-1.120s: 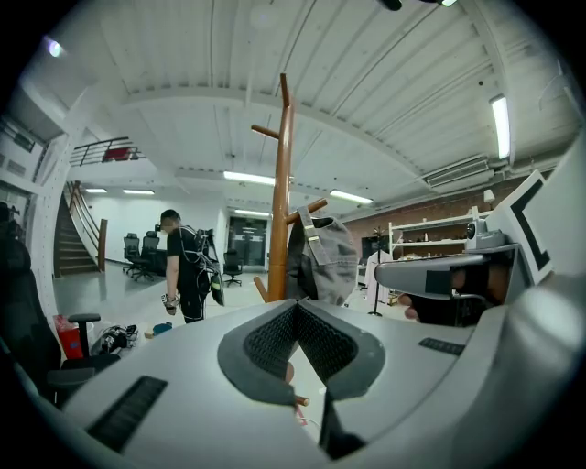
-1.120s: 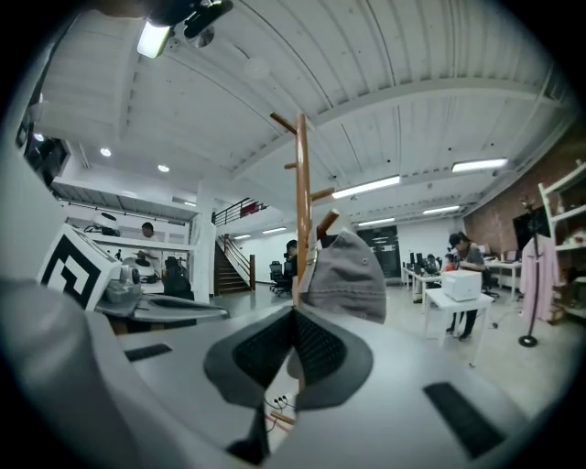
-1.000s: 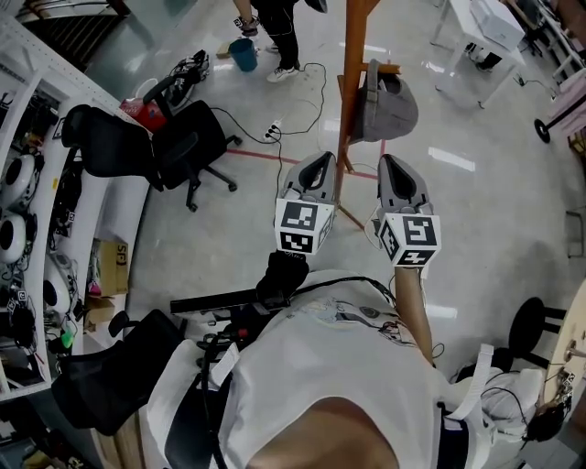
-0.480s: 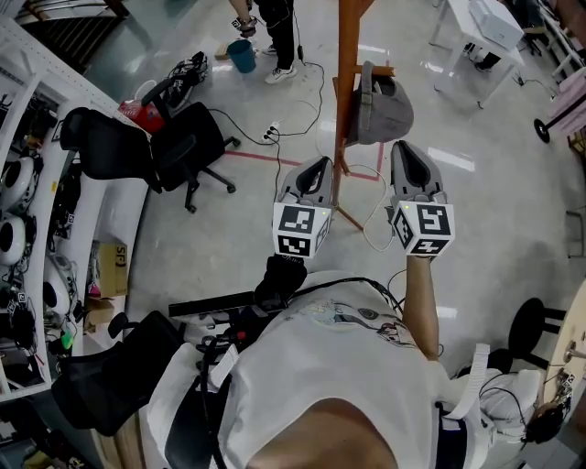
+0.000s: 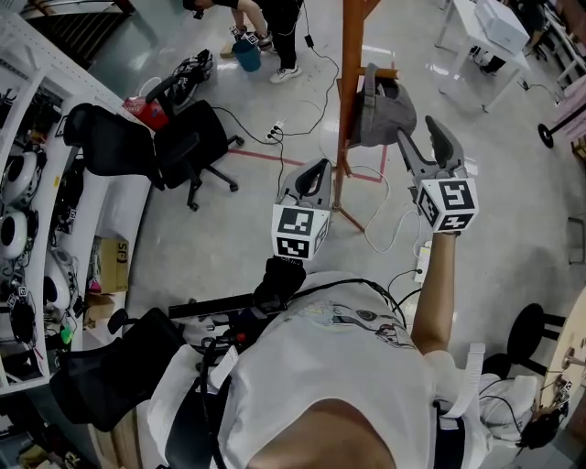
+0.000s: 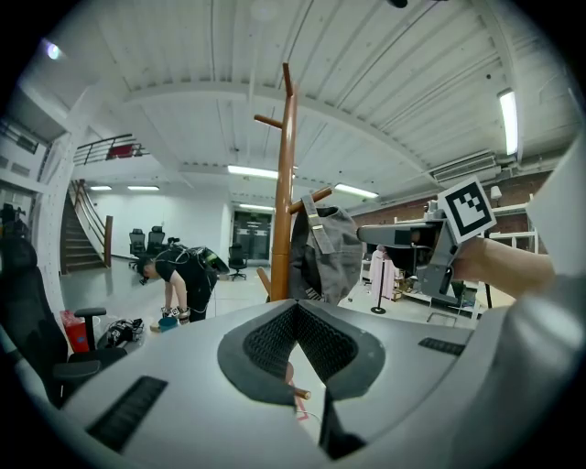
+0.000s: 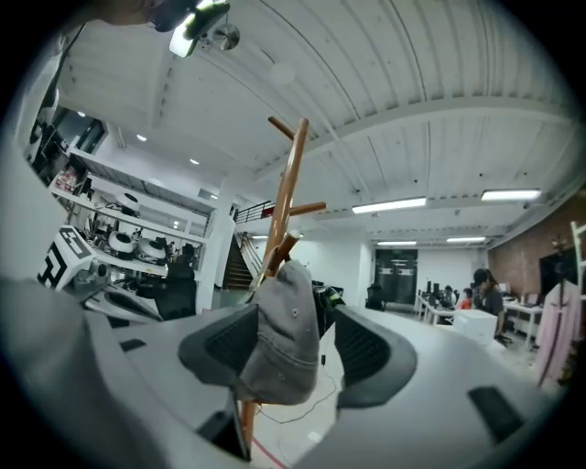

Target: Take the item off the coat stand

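Note:
A grey cap (image 5: pixel 380 110) hangs on a peg of the orange wooden coat stand (image 5: pixel 352 82). My right gripper (image 5: pixel 419 130) is held up just right of the cap, and its jaws have just been opening. In the right gripper view the cap (image 7: pixel 284 348) fills the gap between the open jaws of that gripper (image 7: pixel 295 316), with the pads not pressing on it and the stand (image 7: pixel 291 183) behind. My left gripper (image 5: pixel 322 165) stays lower, beside the pole, shut and empty. The left gripper view looks past that gripper (image 6: pixel 293 311) at the stand (image 6: pixel 286 183), cap (image 6: pixel 325 252) and right gripper (image 6: pixel 403 236).
Black office chairs (image 5: pixel 188 142) stand left of the coat stand, beside white shelving (image 5: pixel 37 183). Cables (image 5: pixel 385 220) and a power strip (image 5: pixel 273 131) lie on the floor round the stand's base. A person (image 5: pixel 275 23) bends by a blue bucket (image 5: pixel 245 53). A white table (image 5: pixel 485 27) stands far right.
My right gripper has moved up and to the right towards the cap, and its jaws went from shut to wide open. The left gripper has stayed where it was.

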The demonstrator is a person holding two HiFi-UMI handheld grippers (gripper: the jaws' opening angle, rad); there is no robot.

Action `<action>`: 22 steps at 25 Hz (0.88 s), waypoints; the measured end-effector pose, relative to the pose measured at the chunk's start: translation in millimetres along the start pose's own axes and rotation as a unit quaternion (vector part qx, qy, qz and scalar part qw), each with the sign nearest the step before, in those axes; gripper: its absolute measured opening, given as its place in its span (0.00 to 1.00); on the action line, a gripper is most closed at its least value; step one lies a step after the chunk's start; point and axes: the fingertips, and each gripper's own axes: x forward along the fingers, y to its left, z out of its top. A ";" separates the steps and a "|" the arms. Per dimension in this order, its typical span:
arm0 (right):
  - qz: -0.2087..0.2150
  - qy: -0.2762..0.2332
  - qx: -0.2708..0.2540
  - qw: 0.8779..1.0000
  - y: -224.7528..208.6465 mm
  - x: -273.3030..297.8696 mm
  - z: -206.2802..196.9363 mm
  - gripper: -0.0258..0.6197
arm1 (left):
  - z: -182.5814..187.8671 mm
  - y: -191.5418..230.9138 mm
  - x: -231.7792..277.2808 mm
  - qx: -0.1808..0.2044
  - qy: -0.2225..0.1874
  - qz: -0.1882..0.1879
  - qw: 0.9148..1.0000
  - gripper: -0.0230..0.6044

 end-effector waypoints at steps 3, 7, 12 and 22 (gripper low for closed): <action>0.045 0.017 0.005 0.999 1.9 12.0 -11.1 0.43 | 1.0 -0.4 -1.9 0.000 0.000 0.002 1.000 0.04; 0.075 0.032 -0.005 0.997 5.5 24.2 -24.4 0.43 | -1.2 0.5 -5.6 -0.003 0.000 0.007 1.000 0.04; 0.095 0.032 0.008 0.995 5.1 31.1 -29.9 0.42 | -4.7 0.5 -10.4 -0.006 0.003 0.014 1.000 0.04; 0.083 0.010 0.005 0.997 12.1 24.9 -19.7 0.08 | -10.2 5.2 -20.9 -0.007 0.004 0.026 1.000 0.04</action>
